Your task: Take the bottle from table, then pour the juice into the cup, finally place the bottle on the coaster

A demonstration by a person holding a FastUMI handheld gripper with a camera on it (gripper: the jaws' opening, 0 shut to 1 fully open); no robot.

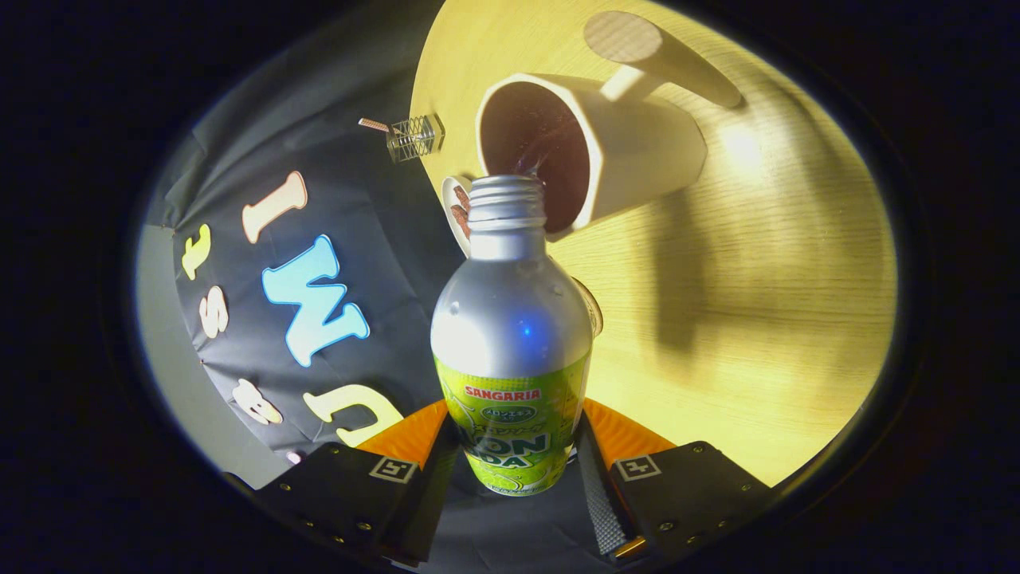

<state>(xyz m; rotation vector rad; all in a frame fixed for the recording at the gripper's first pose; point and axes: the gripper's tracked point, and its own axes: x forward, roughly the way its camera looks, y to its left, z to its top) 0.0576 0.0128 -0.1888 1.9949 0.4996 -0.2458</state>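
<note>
A silver aluminium bottle (511, 335) with a green label sits between my two fingers, and my gripper (514, 462) is shut on its lower body. The cap is off and the threaded mouth points at the rim of a white mug (637, 147), whose inside looks dark. The whole view is rolled over, so bottle and mug lie tilted against the wooden table (757, 319). A round wooden coaster (621, 36) lies just beyond the mug's handle. A thin stream at the bottle's mouth is too small to tell.
A small white dish (456, 209) with a brown pattern peeks out behind the bottle's neck at the table's edge. A small clear ribbed object (414, 137) with a short stick stands near that edge, against the booth wall.
</note>
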